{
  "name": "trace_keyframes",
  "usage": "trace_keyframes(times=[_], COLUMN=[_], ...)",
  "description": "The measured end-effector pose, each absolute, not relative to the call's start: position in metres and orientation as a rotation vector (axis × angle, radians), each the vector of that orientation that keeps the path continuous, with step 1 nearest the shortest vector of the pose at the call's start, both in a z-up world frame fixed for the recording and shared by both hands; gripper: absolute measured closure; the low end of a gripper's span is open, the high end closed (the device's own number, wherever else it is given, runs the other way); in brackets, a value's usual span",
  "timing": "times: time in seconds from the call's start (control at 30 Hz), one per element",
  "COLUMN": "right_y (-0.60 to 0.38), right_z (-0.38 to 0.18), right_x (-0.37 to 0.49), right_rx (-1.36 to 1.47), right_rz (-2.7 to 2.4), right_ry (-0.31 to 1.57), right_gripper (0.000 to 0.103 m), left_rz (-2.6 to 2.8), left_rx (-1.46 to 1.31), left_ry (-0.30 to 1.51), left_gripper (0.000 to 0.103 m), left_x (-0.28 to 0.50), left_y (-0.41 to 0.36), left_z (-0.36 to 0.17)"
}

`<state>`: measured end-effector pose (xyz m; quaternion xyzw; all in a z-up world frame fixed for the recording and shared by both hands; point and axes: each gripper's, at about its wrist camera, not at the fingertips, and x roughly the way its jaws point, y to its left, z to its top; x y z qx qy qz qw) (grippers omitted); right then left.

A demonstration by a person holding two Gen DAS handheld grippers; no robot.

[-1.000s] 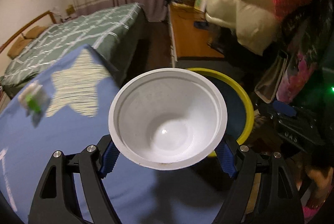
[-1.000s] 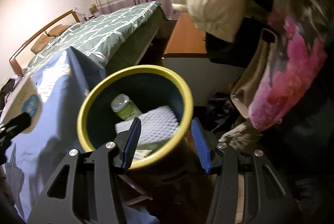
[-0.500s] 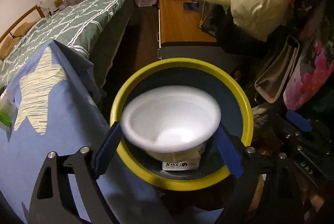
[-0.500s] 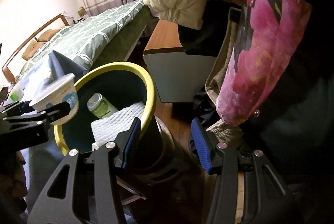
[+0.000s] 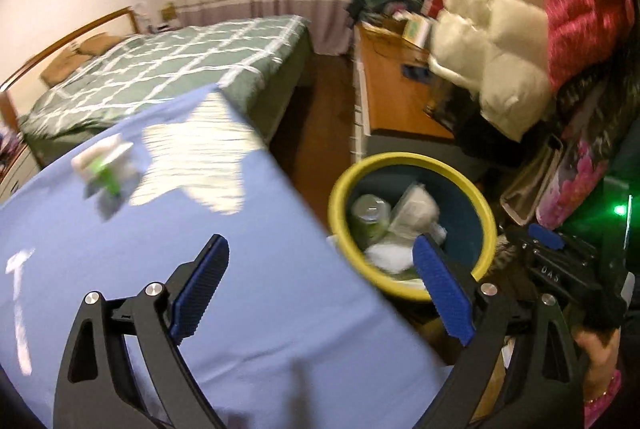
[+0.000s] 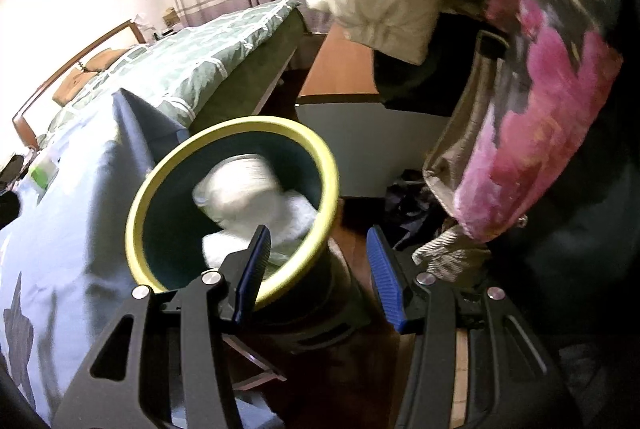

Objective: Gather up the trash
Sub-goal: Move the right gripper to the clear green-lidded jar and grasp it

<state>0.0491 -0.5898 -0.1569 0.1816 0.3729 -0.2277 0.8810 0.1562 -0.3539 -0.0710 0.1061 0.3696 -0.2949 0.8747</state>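
Noting change: white cup gone from my left gripper, now lying inside yellow-rimmed bin | left fingers released, empty, above blue tabletop beside bin | right gripper spread, holding nothing, straddling bin rim | remaining: green-white wrapper on tabletop, well apart from bin; judged next pickup.

Left gripper jaws spread wide, empty, above blue cloth. Yellow-rimmed bin just right, holding bottle and white trash. Blurred green-white wrapper lies on cloth.
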Motion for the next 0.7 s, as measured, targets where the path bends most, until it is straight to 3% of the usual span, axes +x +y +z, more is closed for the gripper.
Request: trace_keyframes(times=[0.43,0.7], right_y=[-0.493,-0.41], right_z=[-0.125,-0.102], right_x=[0.127,0.201], right_rx=[0.242,0.148], right_rz=[-0.285,-0.125], right_ry=[0.78,0.791], right_gripper=[0.055,0.055], left_rz=[-0.305,-0.197], left_rx=[0.058,-0.02], left_ry=[0.704,0.69], left_gripper=[0.01,0.01], left_x=[0.159,0.164], left_y=[-0.157,-0.077], left_z=[-0.054,-0.058])
